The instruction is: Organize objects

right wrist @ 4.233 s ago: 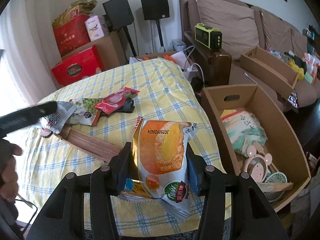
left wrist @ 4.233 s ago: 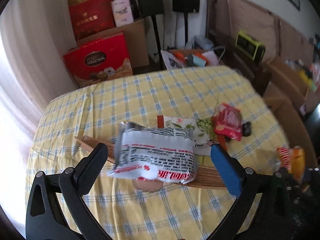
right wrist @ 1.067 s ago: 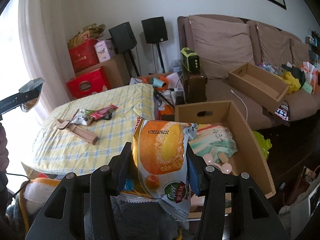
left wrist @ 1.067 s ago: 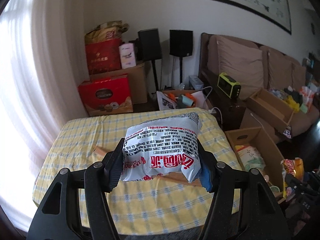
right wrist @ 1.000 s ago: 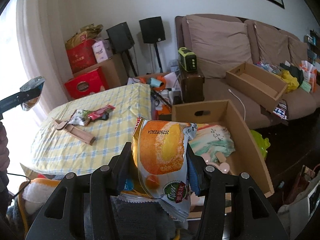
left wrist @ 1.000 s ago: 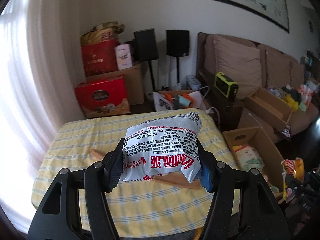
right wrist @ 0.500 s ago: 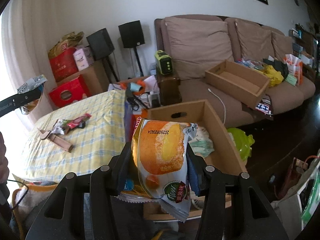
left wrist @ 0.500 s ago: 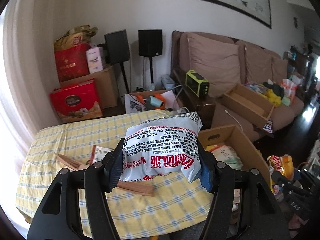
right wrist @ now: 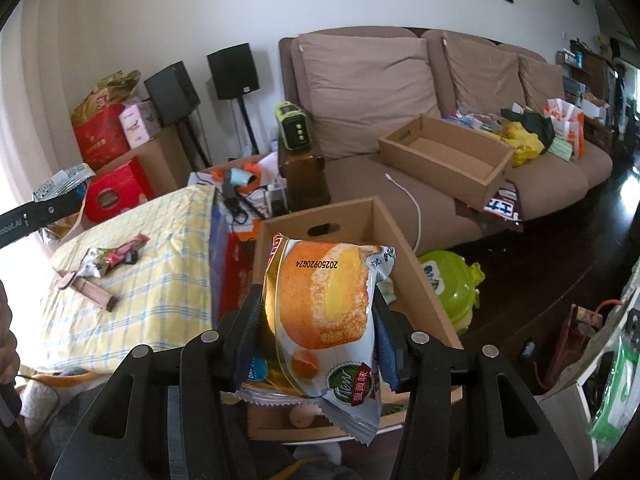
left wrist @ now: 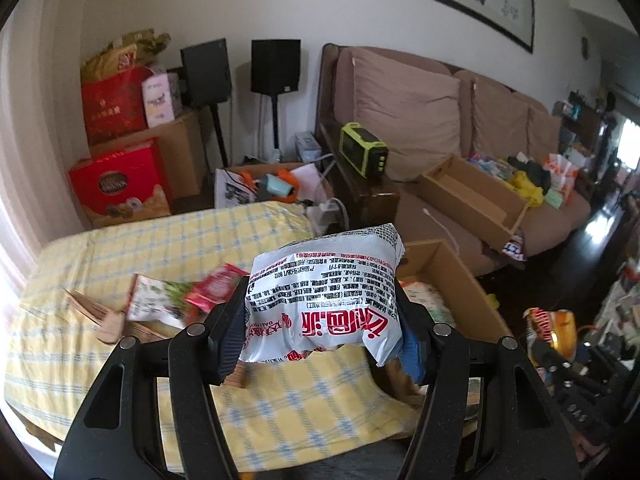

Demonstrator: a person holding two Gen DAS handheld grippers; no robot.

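Observation:
My left gripper [left wrist: 320,328] is shut on a white snack bag [left wrist: 324,296] with red and black print, held above the right end of the yellow checked table [left wrist: 168,240]. In the right wrist view, my right gripper [right wrist: 316,336] is shut on an orange cake packet [right wrist: 324,304], held over the open cardboard box [right wrist: 416,280] beside the table. The box [left wrist: 456,280] also shows right of the white bag, with a pale packet [left wrist: 428,300] inside. Green and red snack packets [left wrist: 180,300] and a wooden piece [left wrist: 108,320] lie on the table.
A brown sofa [right wrist: 400,80] carries a second cardboard tray [right wrist: 444,156] and bags. A green toy [right wrist: 452,280] sits on the dark floor right of the box. Speakers on stands [right wrist: 232,72] and red gift boxes [left wrist: 120,184] stand by the wall.
Both hands have swung to the right with their packets still gripped. The table has slid left in both views, and the cardboard box now lies right behind the orange packet.

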